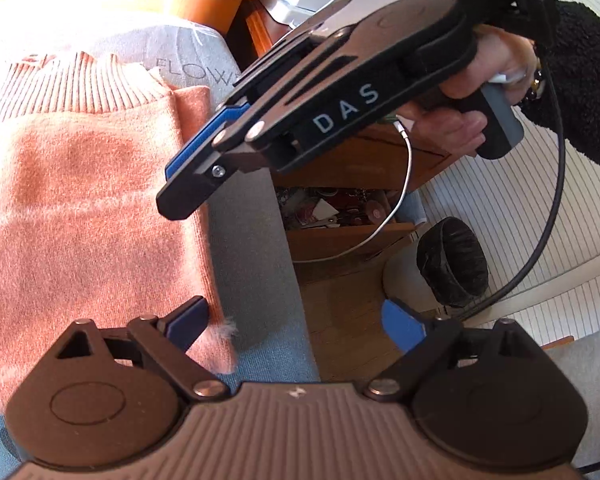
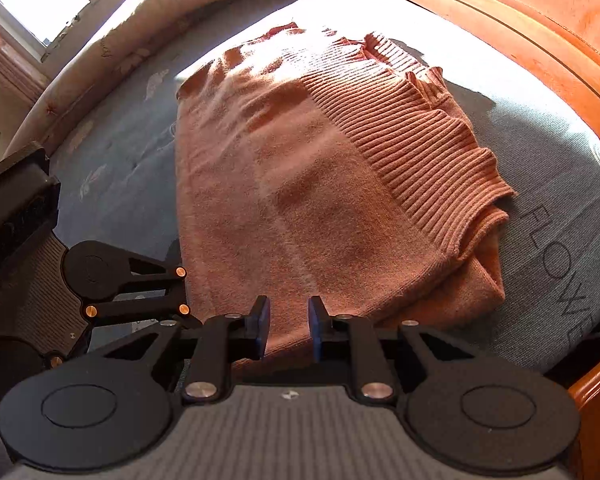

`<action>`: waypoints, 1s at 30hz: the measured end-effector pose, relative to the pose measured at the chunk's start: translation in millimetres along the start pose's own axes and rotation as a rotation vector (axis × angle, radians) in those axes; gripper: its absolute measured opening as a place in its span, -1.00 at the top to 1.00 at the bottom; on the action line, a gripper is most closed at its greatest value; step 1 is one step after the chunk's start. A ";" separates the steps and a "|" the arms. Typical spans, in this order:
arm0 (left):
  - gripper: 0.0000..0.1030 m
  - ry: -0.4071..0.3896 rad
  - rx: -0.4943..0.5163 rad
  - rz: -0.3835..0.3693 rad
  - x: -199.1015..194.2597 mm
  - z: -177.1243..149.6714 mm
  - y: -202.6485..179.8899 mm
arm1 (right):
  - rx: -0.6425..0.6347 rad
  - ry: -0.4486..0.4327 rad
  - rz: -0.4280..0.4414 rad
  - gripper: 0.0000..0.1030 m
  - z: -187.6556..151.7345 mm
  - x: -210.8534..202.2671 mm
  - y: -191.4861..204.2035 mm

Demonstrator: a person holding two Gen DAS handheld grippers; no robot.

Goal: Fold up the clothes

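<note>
An orange knit sweater point(image 2: 320, 184) lies folded on the grey-blue bed sheet point(image 2: 120, 152), its ribbed hem toward the wooden headboard. My right gripper point(image 2: 289, 330) hovers over the sweater's near edge. Its jaws stand a narrow gap apart, with only the cloth below showing between them. In the left wrist view the sweater point(image 1: 92, 208) fills the left side, and a hand holds the right gripper point(image 1: 180, 178) above its right edge. My left gripper point(image 1: 296, 324) is wide open over the bed's edge. Its left finger is above the sweater's corner and nothing sits between its fingers.
A wooden headboard point(image 2: 540, 40) curves behind the bed. Beside the bed are a nightstand with an open, cluttered drawer point(image 1: 340, 220), a white charger cable point(image 1: 404, 184), a dark round stool point(image 1: 452, 260) and a striped rug point(image 1: 520, 200). Rolled bedding point(image 2: 140, 32) lies under a window.
</note>
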State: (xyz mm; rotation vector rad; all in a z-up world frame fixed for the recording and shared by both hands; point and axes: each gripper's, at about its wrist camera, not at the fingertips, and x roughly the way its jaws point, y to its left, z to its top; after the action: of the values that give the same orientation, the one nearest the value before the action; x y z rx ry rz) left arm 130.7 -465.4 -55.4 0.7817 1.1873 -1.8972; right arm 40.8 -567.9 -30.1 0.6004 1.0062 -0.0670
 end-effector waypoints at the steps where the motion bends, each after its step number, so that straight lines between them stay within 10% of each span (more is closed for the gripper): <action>1: -0.80 0.008 -0.011 0.006 3.6 -3.9 -0.5 | -0.007 0.010 0.016 0.47 -0.8 2.9 4.0; 7: -0.80 -0.025 -0.020 0.019 -9.2 -7.6 -5.1 | 0.042 0.033 -0.021 0.44 -8.2 14.6 7.4; 18: -0.80 -0.098 0.043 0.041 6.1 38.8 2.5 | 0.199 -0.103 -0.354 0.45 -0.6 -1.6 -55.7; 30: -0.81 -0.182 -0.025 0.143 -67.3 88.7 56.1 | 0.236 -0.229 -0.283 0.38 17.7 -24.6 -58.9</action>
State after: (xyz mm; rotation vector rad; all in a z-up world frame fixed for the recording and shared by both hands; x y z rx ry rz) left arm 204.3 -544.5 6.8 0.6475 1.0140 -1.7909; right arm 22.1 -631.5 -29.4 0.6443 0.8599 -0.5000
